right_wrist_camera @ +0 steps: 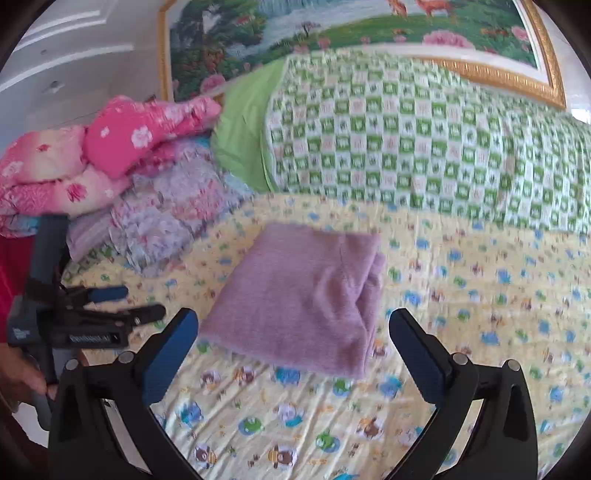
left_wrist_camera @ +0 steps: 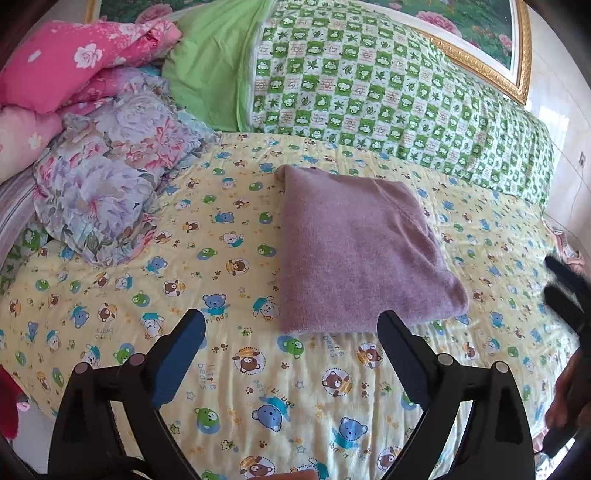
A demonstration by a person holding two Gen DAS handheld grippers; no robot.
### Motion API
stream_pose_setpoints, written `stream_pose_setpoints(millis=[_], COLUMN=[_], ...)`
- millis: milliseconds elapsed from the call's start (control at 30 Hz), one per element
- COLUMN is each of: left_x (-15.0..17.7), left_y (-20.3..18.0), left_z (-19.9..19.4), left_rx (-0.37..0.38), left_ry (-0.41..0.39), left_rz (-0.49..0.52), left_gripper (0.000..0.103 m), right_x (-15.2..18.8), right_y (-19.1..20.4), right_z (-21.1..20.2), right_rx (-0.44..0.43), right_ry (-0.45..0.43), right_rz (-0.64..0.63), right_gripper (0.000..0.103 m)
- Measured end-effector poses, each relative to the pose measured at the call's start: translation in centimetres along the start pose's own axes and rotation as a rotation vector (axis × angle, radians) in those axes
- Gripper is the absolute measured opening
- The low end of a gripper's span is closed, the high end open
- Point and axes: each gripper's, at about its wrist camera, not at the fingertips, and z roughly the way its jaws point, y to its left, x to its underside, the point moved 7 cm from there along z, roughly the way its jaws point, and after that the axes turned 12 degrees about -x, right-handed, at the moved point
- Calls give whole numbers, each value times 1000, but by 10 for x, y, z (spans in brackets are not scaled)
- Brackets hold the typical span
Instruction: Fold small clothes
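Note:
A mauve knitted garment (left_wrist_camera: 354, 247) lies folded into a flat packet on the yellow bear-print bedsheet (left_wrist_camera: 229, 258). My left gripper (left_wrist_camera: 291, 321) hovers just short of its near edge, open, with nothing between its fingers. In the right wrist view the same garment (right_wrist_camera: 299, 295) lies ahead of my right gripper (right_wrist_camera: 293, 321), which is also open and holds nothing. The left gripper (right_wrist_camera: 136, 306) shows at the left of the right wrist view, apart from the cloth. A dark blur at the right edge of the left wrist view is the right gripper (left_wrist_camera: 565, 280).
A green-and-white checked quilt (left_wrist_camera: 388, 92) lies along the back of the bed. Pink and floral bedding (left_wrist_camera: 99, 166) is piled at the back left. A gold-framed landscape picture (right_wrist_camera: 369, 33) hangs behind. A hand (right_wrist_camera: 22, 376) shows at the lower left.

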Motion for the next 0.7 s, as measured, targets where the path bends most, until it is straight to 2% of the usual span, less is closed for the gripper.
stream_pose_setpoints(millis=[67,333,467,700], left_x=[3,18,28,36], left_y=[-3,-19,-25,-26], left_z=[5,33,48,60], left_rx=[-10,-29,-47,-55], left_ry=[5,21,35,40], left_rz=[10,59,102,115], left_gripper=[95,95,95,95], right_x=[18,46,53,61], right_y=[-1,-11,-25,-41], right_z=[16,43,51,61], right_rx=[-40,20,52,92], right_ry=[76,123,141,149], right_rz=[21,9,51,107], right_gripper=[103,103,103,103])
